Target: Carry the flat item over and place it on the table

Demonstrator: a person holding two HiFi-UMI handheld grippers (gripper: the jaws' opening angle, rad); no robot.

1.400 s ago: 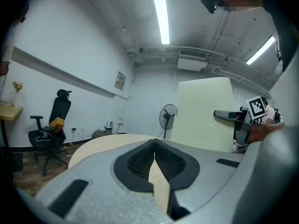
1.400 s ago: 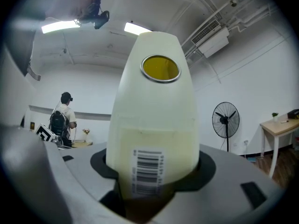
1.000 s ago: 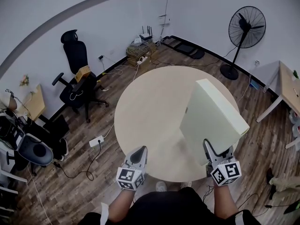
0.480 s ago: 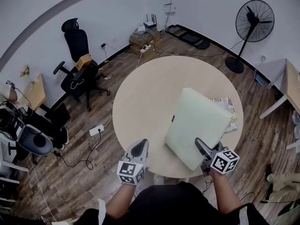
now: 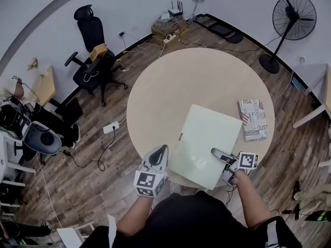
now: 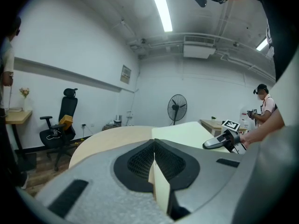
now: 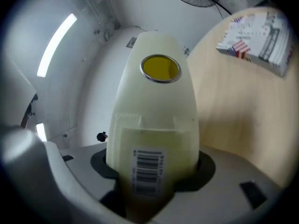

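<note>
The flat item is a pale yellow-green pad [image 5: 204, 141] that lies flat on the near part of the round beige table [image 5: 176, 81], with its near edge past the rim. My right gripper [image 5: 218, 153] is shut on that near edge. In the right gripper view the pad [image 7: 156, 101] fills the jaws, showing a barcode label and a yellow ring [image 7: 160, 68]. My left gripper [image 5: 161, 151] is shut and holds nothing, just left of the pad. In the left gripper view the pad [image 6: 187, 130] and the right gripper [image 6: 219, 143] lie ahead to the right.
A stack of printed booklets [image 5: 253, 119] lies on the table right of the pad. A black office chair [image 5: 93, 50], a standing fan [image 5: 295, 17], a floor power strip [image 5: 110, 128] with cables and a small desk [image 5: 44, 87] ring the table. Another person [image 6: 264, 101] stands far right.
The pad has swung down from a raised, tilted pose to lie flat on the table, the right gripper lowering with it. The booklets behind it have come into view. The left gripper barely moved.
</note>
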